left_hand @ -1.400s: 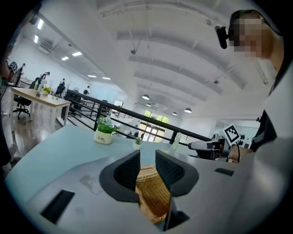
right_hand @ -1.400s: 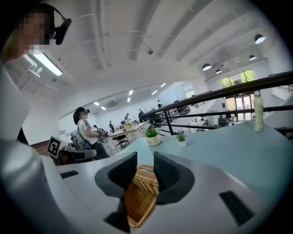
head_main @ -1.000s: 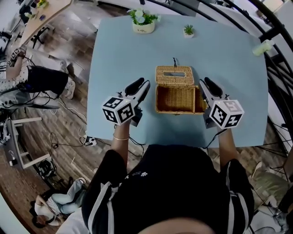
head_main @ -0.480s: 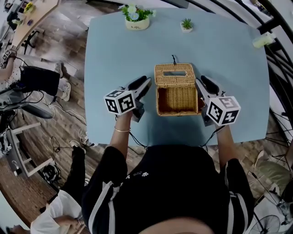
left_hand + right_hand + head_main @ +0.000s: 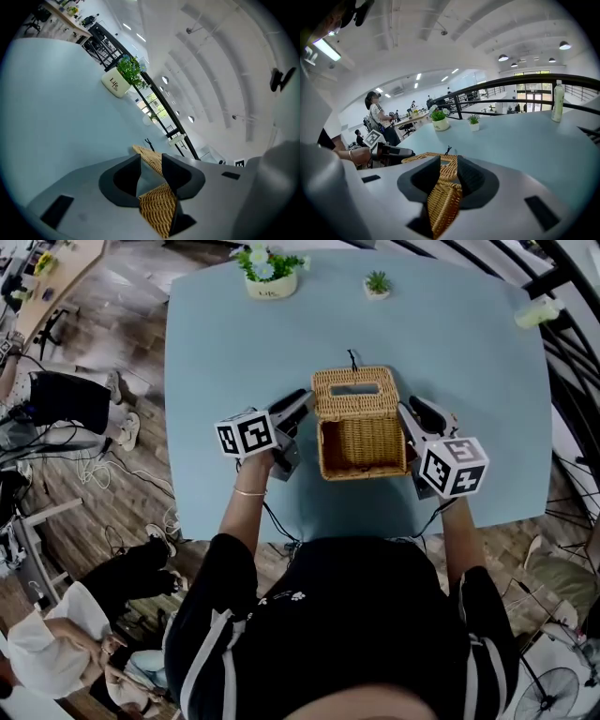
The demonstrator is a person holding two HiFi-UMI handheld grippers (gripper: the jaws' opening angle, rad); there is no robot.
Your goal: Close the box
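Observation:
An open wicker box point(image 5: 361, 435) stands on the blue table point(image 5: 469, 381), its slotted lid point(image 5: 354, 392) folded back on the far side. My left gripper point(image 5: 298, 401) is at the box's left wall. In the left gripper view that gripper point(image 5: 151, 161) straddles the wall point(image 5: 157, 211); its jaws have just been opening, and the wicker lies by the right jaw with a gap at the left one. My right gripper point(image 5: 410, 411) is at the right wall. In the right gripper view it point(image 5: 448, 164) is shut on the wicker wall point(image 5: 440, 206), with the lid point(image 5: 429, 158) beyond.
A white pot with a plant point(image 5: 265, 277), a small potted plant point(image 5: 377, 284) and a pale bottle point(image 5: 531, 313) stand at the table's far edge. A dark railing point(image 5: 572, 352) runs along the right. People sit on the wooden floor point(image 5: 112, 474) at the left.
Both grippers have come down with the box toward the table. The left gripper has rolled, and its jaws have parted from the wicker wall they pinched before.

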